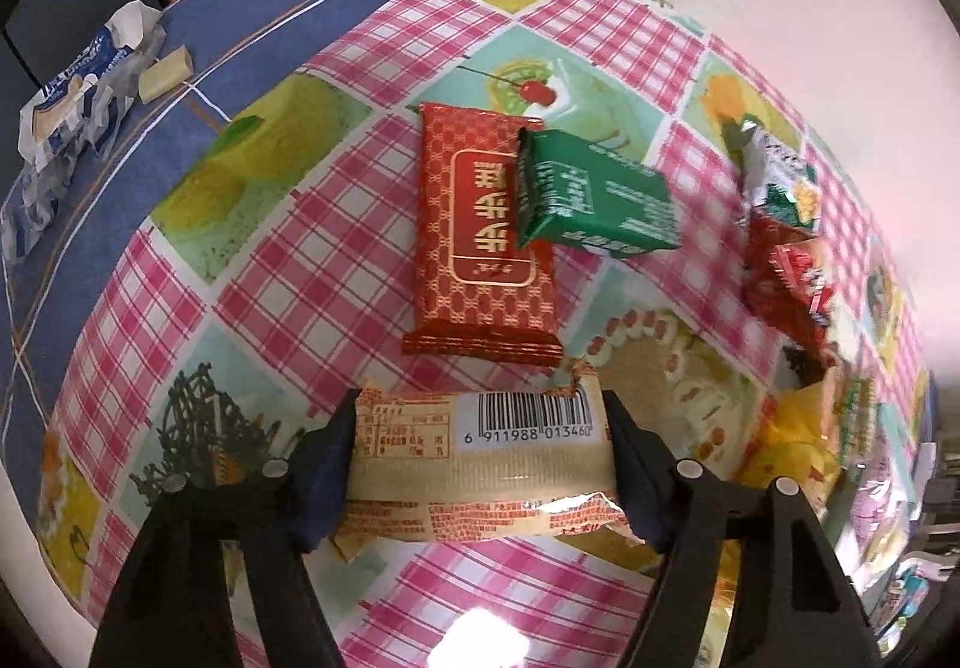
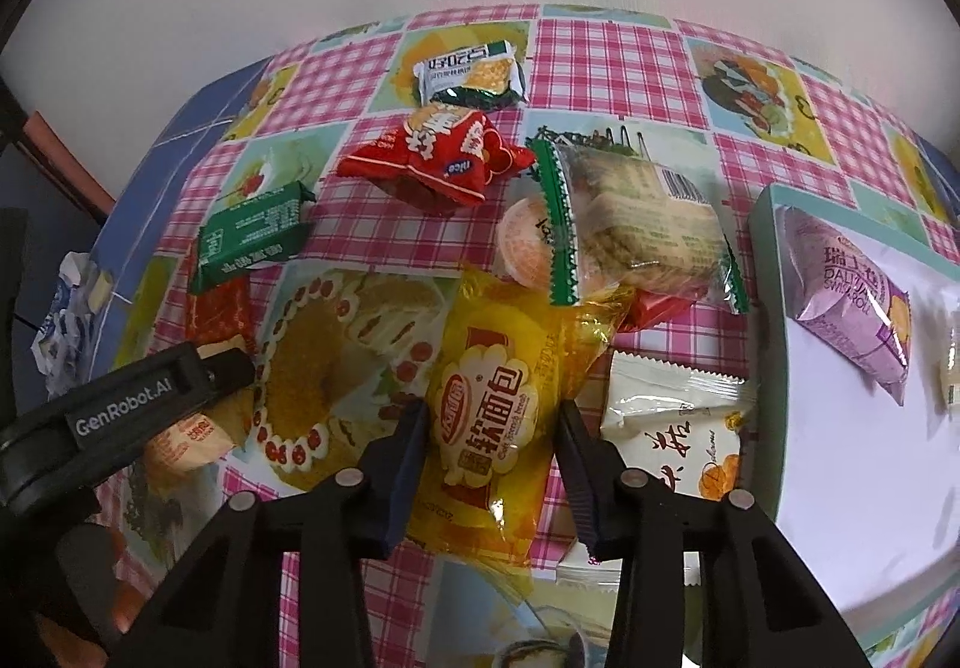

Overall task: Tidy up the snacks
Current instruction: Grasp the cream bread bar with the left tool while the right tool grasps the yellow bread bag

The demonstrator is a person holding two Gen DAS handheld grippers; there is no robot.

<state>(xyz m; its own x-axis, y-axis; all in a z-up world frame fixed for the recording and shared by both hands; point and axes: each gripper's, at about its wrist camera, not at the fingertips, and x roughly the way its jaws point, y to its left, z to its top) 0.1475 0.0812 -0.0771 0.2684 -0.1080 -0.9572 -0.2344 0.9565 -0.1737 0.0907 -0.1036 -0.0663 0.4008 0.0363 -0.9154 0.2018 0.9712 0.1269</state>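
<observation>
Left wrist: left claw pinches a crinkly beige oblong wrapper.

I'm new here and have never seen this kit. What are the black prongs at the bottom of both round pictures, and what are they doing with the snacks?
They are two hand-held grippers; a person holds one in each hand. Each picture comes from a fisheye camera on one gripper, looking along its fingers. The left gripper straddles a beige barcoded packet. The right gripper is shut on a yellow bread packet. More snacks lie on the checked tablecloth; a purple packet is already in the white tray.
</observation>
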